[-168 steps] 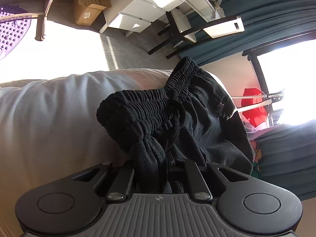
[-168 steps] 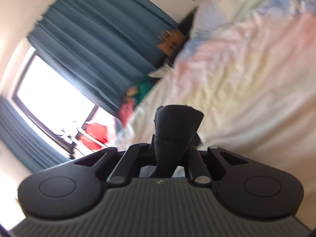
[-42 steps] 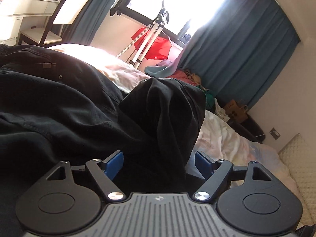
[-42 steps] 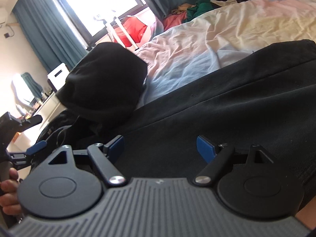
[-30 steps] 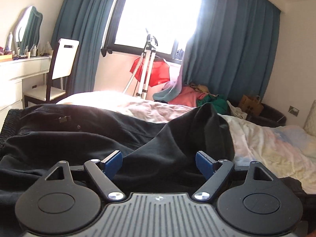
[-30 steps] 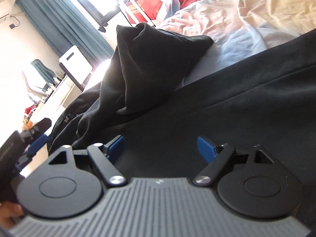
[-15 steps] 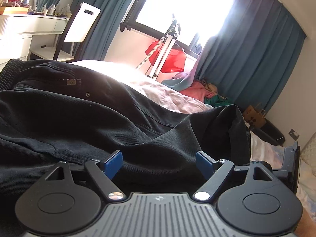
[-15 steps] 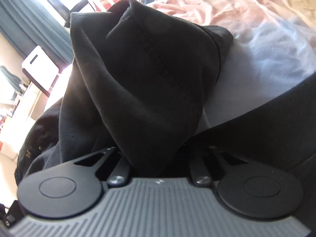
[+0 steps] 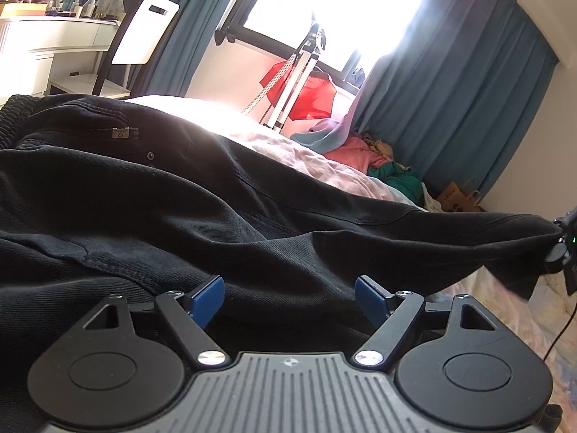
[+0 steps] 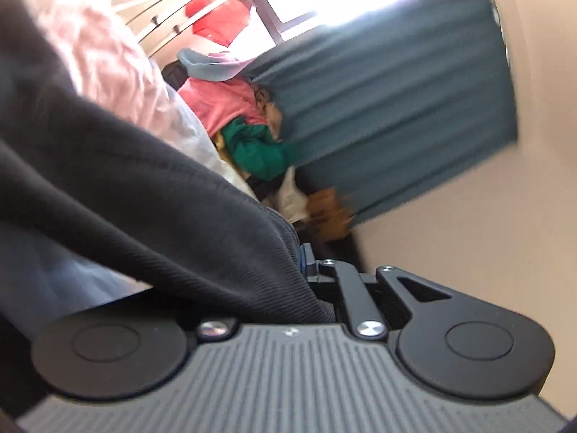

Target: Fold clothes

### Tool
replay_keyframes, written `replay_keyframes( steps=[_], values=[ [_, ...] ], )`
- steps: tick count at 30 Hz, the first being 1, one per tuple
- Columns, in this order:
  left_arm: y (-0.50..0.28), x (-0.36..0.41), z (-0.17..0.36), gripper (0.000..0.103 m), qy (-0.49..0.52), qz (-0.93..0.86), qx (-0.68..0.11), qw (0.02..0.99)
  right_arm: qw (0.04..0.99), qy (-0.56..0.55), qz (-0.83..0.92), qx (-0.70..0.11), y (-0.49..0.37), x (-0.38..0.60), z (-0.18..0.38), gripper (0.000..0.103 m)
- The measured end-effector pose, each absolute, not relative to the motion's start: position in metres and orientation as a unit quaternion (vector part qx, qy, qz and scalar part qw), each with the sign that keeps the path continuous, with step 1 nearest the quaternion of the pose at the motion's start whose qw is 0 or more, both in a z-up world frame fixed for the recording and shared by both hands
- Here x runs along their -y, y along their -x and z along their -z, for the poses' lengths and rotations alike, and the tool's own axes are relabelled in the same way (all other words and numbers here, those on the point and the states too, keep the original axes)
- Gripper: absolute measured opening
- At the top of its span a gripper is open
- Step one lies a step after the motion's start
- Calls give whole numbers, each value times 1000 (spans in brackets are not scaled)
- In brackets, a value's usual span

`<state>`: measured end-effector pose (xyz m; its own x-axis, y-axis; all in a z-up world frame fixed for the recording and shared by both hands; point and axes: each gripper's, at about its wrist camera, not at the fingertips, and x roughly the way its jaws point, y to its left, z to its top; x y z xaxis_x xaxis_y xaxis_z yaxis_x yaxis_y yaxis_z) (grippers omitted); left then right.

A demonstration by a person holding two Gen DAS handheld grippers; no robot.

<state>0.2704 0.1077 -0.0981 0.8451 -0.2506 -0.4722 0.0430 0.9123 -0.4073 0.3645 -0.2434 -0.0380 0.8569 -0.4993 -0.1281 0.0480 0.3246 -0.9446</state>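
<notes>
So the black denim trousers (image 9: 151,195) are lying lengthwise on the pale rumpled bed (image 9: 324,166), elastic waistband far left, one leg running out to the right. The right claw (image 10: 303,263) is clamped on that leg's hem, holding it up off the bed. The left claw (image 9: 290,297) is wide apart and empty, right over the thigh area, so it's nearer the middle.

Black trousers (image 9: 151,195) lie spread across the bed, one leg end lifted and stretched rightward.
</notes>
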Motion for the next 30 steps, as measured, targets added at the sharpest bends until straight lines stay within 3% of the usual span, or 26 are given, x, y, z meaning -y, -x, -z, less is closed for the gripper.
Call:
replay_keyframes(
  steps=[2, 9, 11, 14, 17, 19, 23, 27, 30],
  values=[
    [-271, -104, 100, 81, 189, 82, -269, 941, 773, 580, 158, -200, -350, 250, 57, 7],
    [-271, -89, 107, 81, 172, 97, -275, 941, 837, 436, 131, -305, -298, 278, 125, 9],
    [-271, -85, 108, 81, 167, 101, -277, 941, 860, 370, 132, -326, -284, 291, 133, 20],
    [-271, -79, 112, 81, 159, 100, -283, 941, 900, 227, 125, -351, -260, 319, 127, 41],
    [-267, -71, 115, 81, 156, 99, -289, 939, 927, 24, 103, -360, -238, 363, 104, 44],
    [-263, -65, 115, 81, 151, 97, -288, 941, 923, -112, 86, -357, -224, 392, 90, 58],
    [-254, -52, 111, 82, 134, 93, -284, 945, 850, -419, 79, -310, -188, 454, 98, 72],
    [-249, -36, 113, 82, 104, 92, -275, 951, 741, -612, 57, -269, -185, 482, 139, 72],
    [-250, -22, 118, 82, 75, 93, -274, 954, 721, -638, 41, -266, -199, 484, 155, 72]
  ],
)
